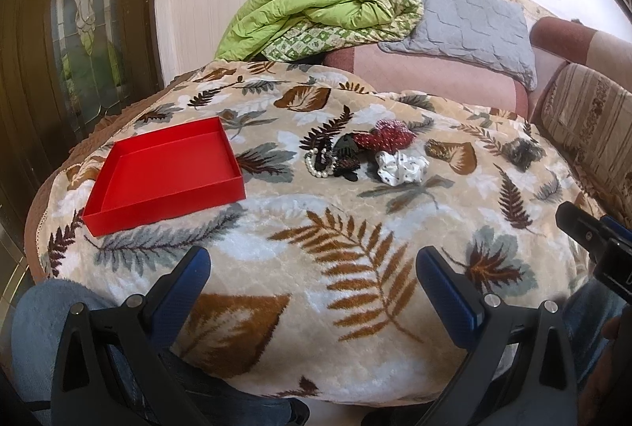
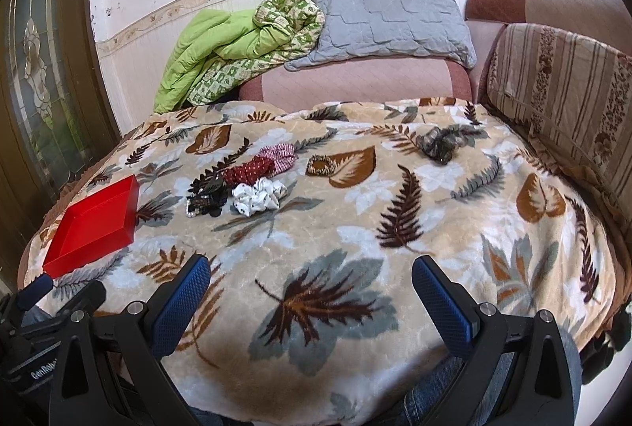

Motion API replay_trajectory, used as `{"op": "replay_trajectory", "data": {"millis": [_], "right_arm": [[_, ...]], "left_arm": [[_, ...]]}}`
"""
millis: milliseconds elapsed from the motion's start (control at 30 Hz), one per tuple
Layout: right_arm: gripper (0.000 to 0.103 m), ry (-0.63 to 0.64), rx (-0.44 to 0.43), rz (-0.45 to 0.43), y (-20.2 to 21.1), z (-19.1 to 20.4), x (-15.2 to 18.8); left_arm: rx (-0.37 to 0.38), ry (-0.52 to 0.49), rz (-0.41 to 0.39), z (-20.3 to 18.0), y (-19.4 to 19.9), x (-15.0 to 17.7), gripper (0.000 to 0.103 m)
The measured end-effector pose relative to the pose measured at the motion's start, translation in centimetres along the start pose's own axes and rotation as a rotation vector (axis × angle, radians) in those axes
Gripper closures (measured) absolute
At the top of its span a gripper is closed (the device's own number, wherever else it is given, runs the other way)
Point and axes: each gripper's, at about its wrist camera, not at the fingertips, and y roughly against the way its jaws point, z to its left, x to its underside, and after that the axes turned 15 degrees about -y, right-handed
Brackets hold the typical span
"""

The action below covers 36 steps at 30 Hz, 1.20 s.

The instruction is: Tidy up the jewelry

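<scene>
Red shallow square tray point(image 1: 166, 173) on plush blanket point(image 1: 316, 248); both hand-held grippers point(image 1: 312, 268) point(image 2: 310, 270) spread.

Bright daylight, prob. from left; soft shadows; fisheye-warped, dark corners.

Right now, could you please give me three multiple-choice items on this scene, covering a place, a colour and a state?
1. Where does the pearl bracelet lie?
A. inside the tray
B. on the leaf-print blanket, right of the tray
C. on the grey pillow

2. What colour is the open tray?
A. red
B. blue
C. white

3. How is the left gripper?
A. shut on a scrunchie
B. open, holding nothing
C. shut on the tray's rim

Answers: 1 B, the pearls sit beside the black hair clip on the blanket; 2 A, its walls and floor are red; 3 B, only blanket shows between its spread blue fingers.
</scene>
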Motion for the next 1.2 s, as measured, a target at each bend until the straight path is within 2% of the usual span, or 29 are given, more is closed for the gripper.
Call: {"op": "replay_trajectory", "data": {"millis": [233,400,467,533,600,667,767,833,933,1000,1033,1100,1200], "right_arm": [[0.0,0.04,-0.086,-0.008,-1.7,1.6,-3.4],[0.001,0.057,-0.134,-0.038,-4.2,3.8,-6.6],[0.002,0.06,-0.157,-0.056,-5.1,4.6,-7.8],[0.005,0.064,-0.183,-0.055,-6.4,5.4,-9.0],[0.011,0.065,-0.209,-0.034,-8.1,6.1,-10.3],[0.016,0.06,-0.225,-0.019,-10.3,6.6,-11.3],[0.023,0.058,-0.277,0.022,-13.4,6.9,-12.2],[0.03,0.065,-0.267,0.045,-15.6,7.0,-12.3],[0.032,0.032,-0.263,0.092,-18.4,6.0,-11.5],[0.04,-0.007,-0.247,0.152,-20.5,5.1,-10.3],[0.041,-0.009,-0.232,0.175,-21.3,4.9,-9.8],[0.041,0.001,-0.206,0.218,-22.8,4.8,-8.7],[0.042,0.008,-0.181,0.275,-24.8,4.6,-7.4]], "left_arm": [[0.098,0.161,0.014,2.7,-2.3,-3.1,0.0],[0.079,0.125,-0.026,4.0,-4.3,-7.1,0.0],[0.038,0.055,-0.072,3.9,-4.7,-8.8,0.0],[0.04,0.04,-0.085,4.4,-5.8,-10.3,0.0],[0.057,0.05,-0.074,5.1,-7.7,-11.8,0.0],[0.07,0.072,-0.029,5.7,-10.3,-13.3,0.003],[0.101,0.097,0.026,6.2,-14.4,-14.8,0.015],[0.134,0.105,0.073,6.2,-17.3,-14.6,0.021],[0.202,0.108,0.119,5.9,-20.8,-13.4,0.029],[0.206,0.1,0.137,5.5,-22.1,-12.7,0.036],[0.215,0.113,0.174,5.2,-23.1,-12.1,0.041],[0.243,0.133,0.201,4.9,-24.1,-11.8,0.041],[0.249,0.089,0.214,3.7,-24.9,-11.4,0.041]]}}
